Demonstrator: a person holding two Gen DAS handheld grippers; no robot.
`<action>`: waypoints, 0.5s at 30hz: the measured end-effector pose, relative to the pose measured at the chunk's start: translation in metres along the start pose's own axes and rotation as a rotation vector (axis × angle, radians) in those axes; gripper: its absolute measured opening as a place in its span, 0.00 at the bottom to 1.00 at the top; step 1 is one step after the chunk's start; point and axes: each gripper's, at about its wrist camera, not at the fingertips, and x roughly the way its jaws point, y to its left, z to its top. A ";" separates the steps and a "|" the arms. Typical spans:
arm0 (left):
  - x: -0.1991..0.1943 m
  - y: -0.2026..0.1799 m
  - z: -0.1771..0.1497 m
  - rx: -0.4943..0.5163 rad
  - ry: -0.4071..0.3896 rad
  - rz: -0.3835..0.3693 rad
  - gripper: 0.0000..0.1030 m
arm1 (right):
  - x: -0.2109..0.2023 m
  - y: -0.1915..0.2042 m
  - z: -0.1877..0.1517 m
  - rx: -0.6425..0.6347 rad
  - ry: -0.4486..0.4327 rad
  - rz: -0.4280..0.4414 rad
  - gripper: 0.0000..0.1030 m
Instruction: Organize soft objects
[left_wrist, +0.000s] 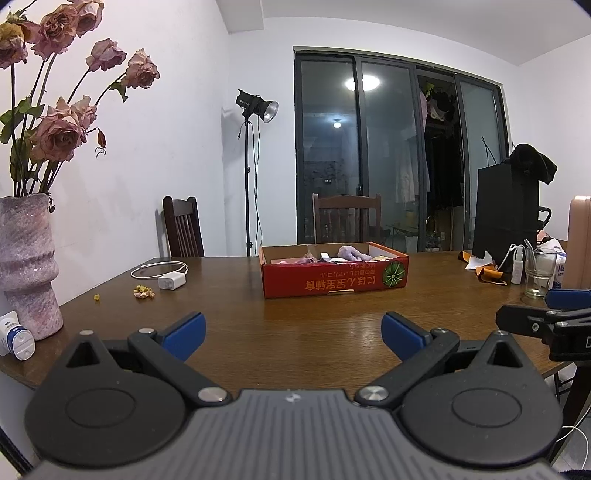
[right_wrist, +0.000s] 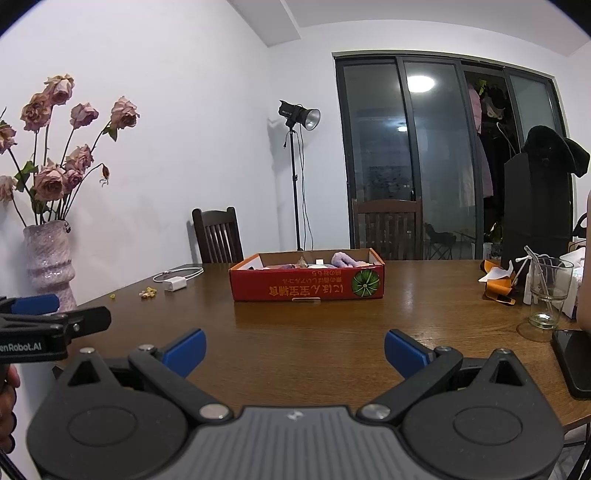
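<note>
A shallow red cardboard box (left_wrist: 334, 278) (right_wrist: 306, 282) stands on the middle of the brown wooden table (left_wrist: 314, 321) (right_wrist: 314, 332). Inside it lie soft items, among them a fluffy purple one (left_wrist: 352, 253) (right_wrist: 343, 259) and something pink (left_wrist: 291, 261). My left gripper (left_wrist: 293, 334) is open above the table's near edge, well short of the box, with nothing between its blue pads. My right gripper (right_wrist: 294, 350) is likewise open and empty, beside the left one. Each gripper shows at the edge of the other's view.
A pink vase (left_wrist: 27, 266) of dried roses stands at the left edge. A white charger with cable (left_wrist: 169, 281) and yellow crumbs (left_wrist: 143, 291) lie left of the box. At right are a glass (right_wrist: 549, 291), a spray bottle (left_wrist: 518, 267), orange-white scraps (right_wrist: 496, 282) and a dark phone (right_wrist: 574, 360). Chairs (left_wrist: 183, 227) stand behind.
</note>
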 end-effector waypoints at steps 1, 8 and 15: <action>0.000 0.000 0.000 0.000 0.001 0.000 1.00 | 0.000 0.000 0.000 0.001 -0.001 0.000 1.00; 0.001 0.002 0.000 -0.007 0.007 0.007 1.00 | -0.002 0.001 0.001 0.000 -0.015 -0.005 1.00; 0.000 0.004 0.000 -0.020 -0.003 0.015 1.00 | -0.002 0.002 0.000 -0.005 -0.025 -0.006 1.00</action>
